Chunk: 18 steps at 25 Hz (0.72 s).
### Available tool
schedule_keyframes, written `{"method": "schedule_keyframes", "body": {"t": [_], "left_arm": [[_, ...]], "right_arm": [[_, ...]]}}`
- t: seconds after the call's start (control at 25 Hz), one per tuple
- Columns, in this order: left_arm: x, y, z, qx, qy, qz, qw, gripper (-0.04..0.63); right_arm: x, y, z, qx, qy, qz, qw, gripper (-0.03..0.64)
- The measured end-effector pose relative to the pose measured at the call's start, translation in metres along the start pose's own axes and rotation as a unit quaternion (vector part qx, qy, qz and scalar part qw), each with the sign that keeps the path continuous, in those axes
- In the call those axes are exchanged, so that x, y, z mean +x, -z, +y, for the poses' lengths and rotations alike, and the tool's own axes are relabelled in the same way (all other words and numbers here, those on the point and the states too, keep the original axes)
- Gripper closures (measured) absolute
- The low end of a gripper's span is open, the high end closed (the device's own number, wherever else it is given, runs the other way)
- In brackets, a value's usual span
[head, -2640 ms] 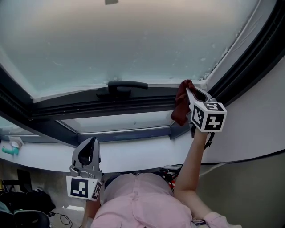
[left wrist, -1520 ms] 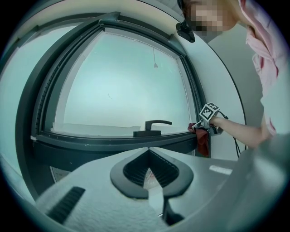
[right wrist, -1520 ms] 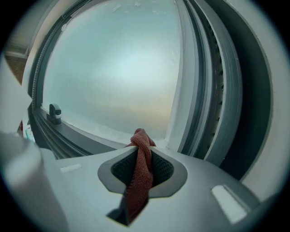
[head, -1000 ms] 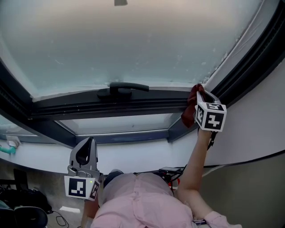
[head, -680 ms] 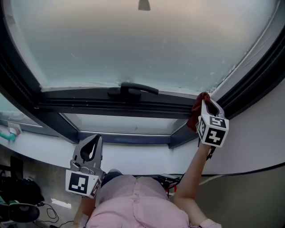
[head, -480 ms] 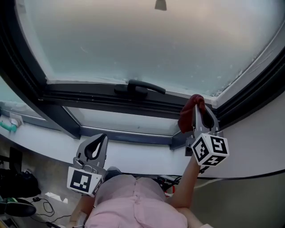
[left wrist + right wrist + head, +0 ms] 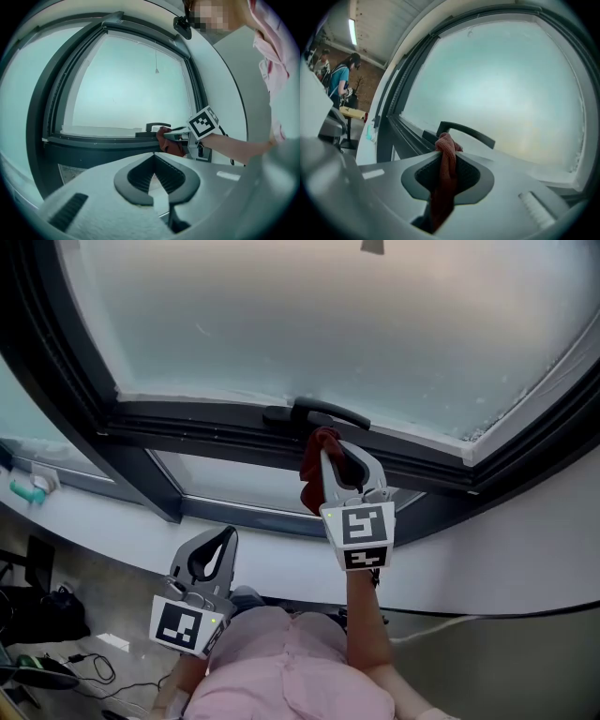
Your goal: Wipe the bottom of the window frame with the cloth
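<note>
The handle (image 7: 319, 414) juts from the bottom rail (image 7: 197, 420) of the window frame and blocks a straight pass along it. The cloth (image 7: 311, 476) in the right claw (image 7: 339, 454) sits just beside the handle, at its left end. Left of the handle the rail lies bare as far as the dark corner post (image 7: 56, 352). To the right it lies bare up to the far corner. The left claw (image 7: 214, 551) hangs low by the white sill (image 7: 103, 521), well apart from the rail.

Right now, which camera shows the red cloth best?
The right gripper view: the cloth sits close up, pinched between the right gripper's jaws. The head view shows it bunched near the window handle; the left gripper view shows it small and distant.
</note>
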<state>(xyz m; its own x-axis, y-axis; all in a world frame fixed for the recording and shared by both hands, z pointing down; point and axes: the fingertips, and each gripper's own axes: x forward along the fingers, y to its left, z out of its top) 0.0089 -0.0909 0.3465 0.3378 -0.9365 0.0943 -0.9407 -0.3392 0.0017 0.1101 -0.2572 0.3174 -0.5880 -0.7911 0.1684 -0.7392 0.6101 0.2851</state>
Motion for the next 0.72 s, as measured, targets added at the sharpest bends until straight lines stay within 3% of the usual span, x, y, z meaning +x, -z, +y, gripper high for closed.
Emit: {"method": "schedule_keyframes", "body": {"t": [0.2, 0.72], "left_arm": [[-0.011, 0.004, 0.011, -0.002, -0.015, 0.003, 0.9999, 0.597], [-0.011, 0.01, 0.008, -0.013, 0.006, 0.012, 0.9998, 0.597]], "right_arm": [[0.002, 0.0, 0.0, -0.007, 0.005, 0.007, 1.0, 0.557], [0.0, 0.004, -0.006, 0.017, -0.003, 0.02, 1.0, 0.557]]}}
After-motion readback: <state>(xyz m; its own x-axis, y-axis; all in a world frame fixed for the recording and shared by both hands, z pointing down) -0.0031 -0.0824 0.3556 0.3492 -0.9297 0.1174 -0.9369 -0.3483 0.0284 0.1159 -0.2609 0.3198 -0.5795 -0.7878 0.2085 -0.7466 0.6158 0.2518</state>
